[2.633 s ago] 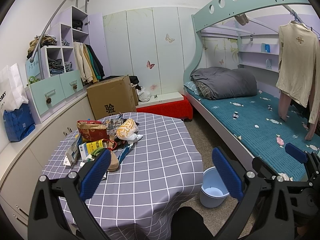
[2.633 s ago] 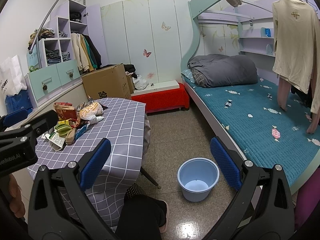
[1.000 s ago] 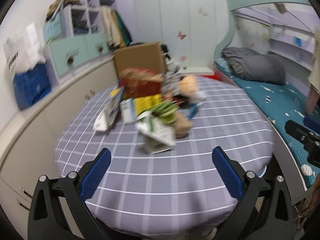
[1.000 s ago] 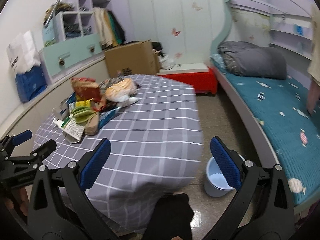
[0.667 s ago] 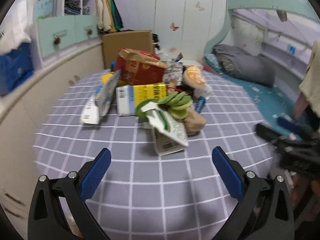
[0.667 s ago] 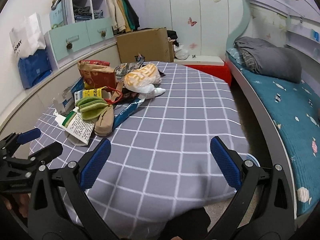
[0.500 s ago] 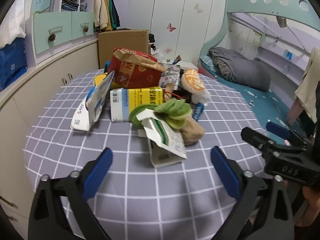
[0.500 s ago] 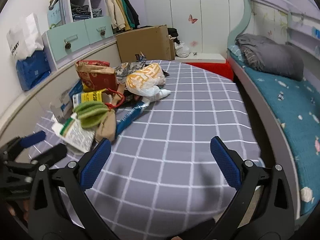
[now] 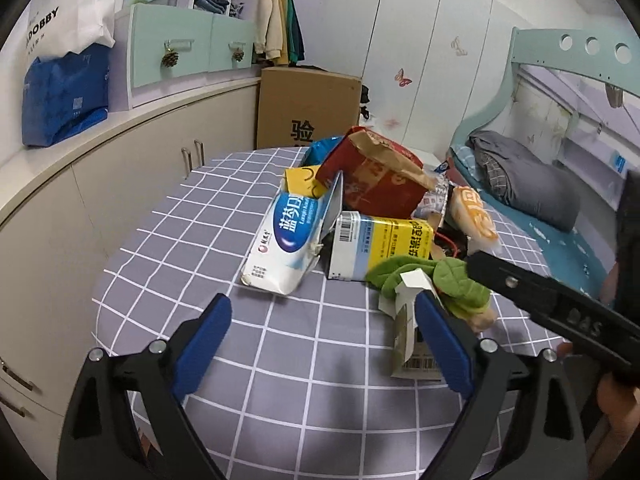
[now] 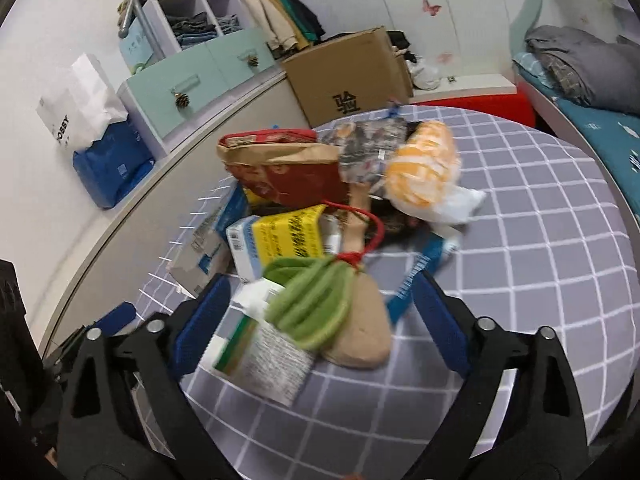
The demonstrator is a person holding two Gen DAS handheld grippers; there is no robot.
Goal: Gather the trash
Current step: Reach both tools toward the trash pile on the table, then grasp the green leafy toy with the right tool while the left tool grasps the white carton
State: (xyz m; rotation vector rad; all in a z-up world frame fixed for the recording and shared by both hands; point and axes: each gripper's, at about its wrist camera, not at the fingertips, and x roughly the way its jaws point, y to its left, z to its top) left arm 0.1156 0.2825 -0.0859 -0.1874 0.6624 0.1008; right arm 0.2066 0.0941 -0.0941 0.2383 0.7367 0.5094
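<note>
A heap of trash lies on the round table with the grey checked cloth (image 9: pixel 208 240): a red-brown paper bag (image 9: pixel 376 176), a blue-white wipes pack (image 9: pixel 286 240), a yellow-white carton (image 9: pixel 380 250), a green plush piece (image 9: pixel 436 280), a flat paper packet (image 9: pixel 408 344) and an orange-white bag (image 10: pixel 424 168). My left gripper (image 9: pixel 320 344) is open and empty just before the wipes pack and packet. My right gripper (image 10: pixel 320 320) is open, its jaws standing either side of the green plush piece (image 10: pixel 316 304) and tan pouch (image 10: pixel 360 332). It also shows in the left wrist view (image 9: pixel 552 308).
A cardboard box (image 9: pixel 308 108) stands behind the table. Curved cabinets (image 9: pixel 80 184) with a blue bag (image 9: pixel 64 96) run along the left. A bed (image 9: pixel 560 216) is at the right.
Both grippers have moved closer to the trash heap. The right gripper has swung in over the green plush piece; the bucket and floor have left its view.
</note>
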